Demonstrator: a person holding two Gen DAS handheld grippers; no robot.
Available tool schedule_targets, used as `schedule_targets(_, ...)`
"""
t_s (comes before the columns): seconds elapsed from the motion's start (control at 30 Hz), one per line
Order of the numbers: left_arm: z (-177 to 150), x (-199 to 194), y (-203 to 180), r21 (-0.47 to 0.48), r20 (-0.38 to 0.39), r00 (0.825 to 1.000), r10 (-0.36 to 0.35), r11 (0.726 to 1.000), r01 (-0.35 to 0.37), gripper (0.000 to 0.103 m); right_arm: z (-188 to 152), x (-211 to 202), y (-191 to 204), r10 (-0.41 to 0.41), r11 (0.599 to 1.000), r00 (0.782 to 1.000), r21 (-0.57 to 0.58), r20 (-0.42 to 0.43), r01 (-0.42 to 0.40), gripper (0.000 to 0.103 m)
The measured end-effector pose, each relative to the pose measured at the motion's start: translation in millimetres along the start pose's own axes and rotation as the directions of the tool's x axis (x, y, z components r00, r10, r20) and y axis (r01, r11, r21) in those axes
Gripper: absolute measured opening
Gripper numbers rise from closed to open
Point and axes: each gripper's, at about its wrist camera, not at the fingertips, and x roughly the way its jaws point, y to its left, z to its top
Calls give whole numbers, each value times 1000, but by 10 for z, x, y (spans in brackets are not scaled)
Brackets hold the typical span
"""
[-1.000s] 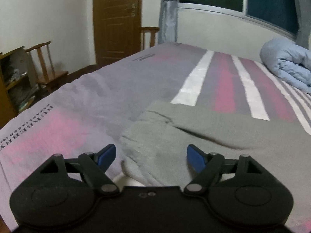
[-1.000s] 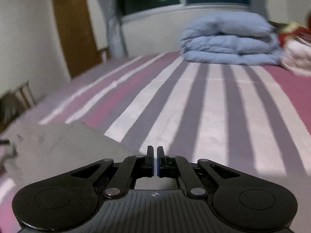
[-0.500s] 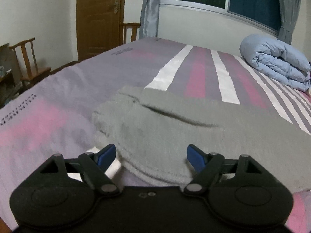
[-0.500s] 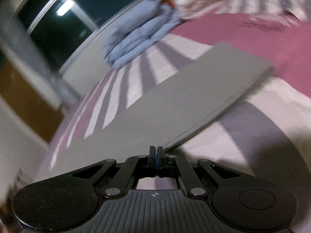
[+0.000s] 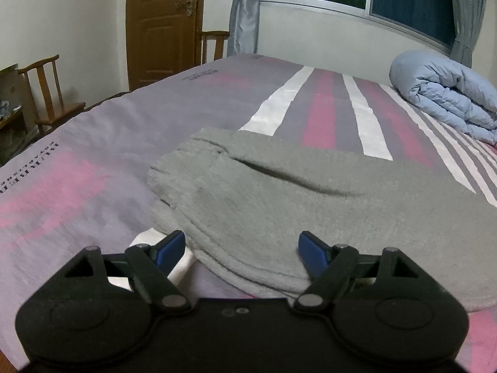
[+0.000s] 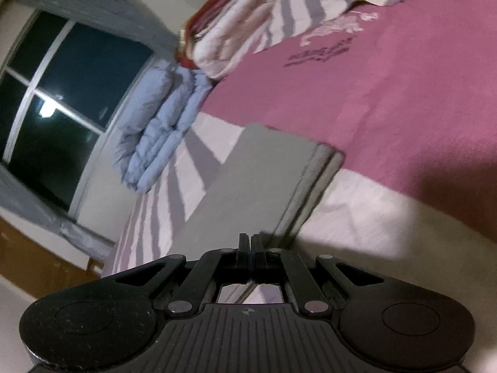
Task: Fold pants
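Half the pants (image 5: 310, 199) possibly cropped

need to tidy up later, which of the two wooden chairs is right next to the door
The chair by the grey curtain, only its backrest showing above the bed. The other chair stands further left, along the side wall.

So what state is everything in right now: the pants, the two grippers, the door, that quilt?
Grey pants: lying flat on the bed, legs stacked.
Left gripper: open over the pants' end, holding nothing.
Right gripper: shut, empty, by the pants' edge.
Wooden door: closed.
Blue quilt: folded.
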Motion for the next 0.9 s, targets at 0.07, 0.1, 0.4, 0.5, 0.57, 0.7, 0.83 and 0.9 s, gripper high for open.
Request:
schedule_targets(0.07,-8,15,-16,4,-2,1000,0,1000,0,73,-33,-39,-58,0,1000,1000,19,2,0,1)
schedule_targets(0.1,-9,32,-22,7,-9,1000,0,1000,0,73,-24,-50,-65,-3,1000,1000,27,11,3,1)
schedule_targets(0.4,-62,116,-4,-6,-44,999,-11,1000,10,74,45,-172,-243,7,995,996,100,93,-16,51)
schedule_targets(0.5,-76,125,1,-13,-46,999,-14,1000,14,74,90,-185,-216,13,996,996,90,92,-21,51)
schedule_targets(0.57,-80,131,1,-17,-47,999,-15,1000,15,74,112,-184,-205,24,996,995,85,98,-32,51)
schedule_targets(0.7,-81,140,4,-21,-49,999,-18,1000,17,75,137,-165,-208,38,996,995,81,95,-46,51)
schedule_targets(0.83,-74,155,3,-21,-52,999,-17,1000,16,76,176,-30,-220,11,996,998,90,60,-16,51)
schedule_targets(0.9,-78,162,-4,-18,-50,999,-13,1000,13,76,198,32,-199,11,996,999,88,47,-15,51)
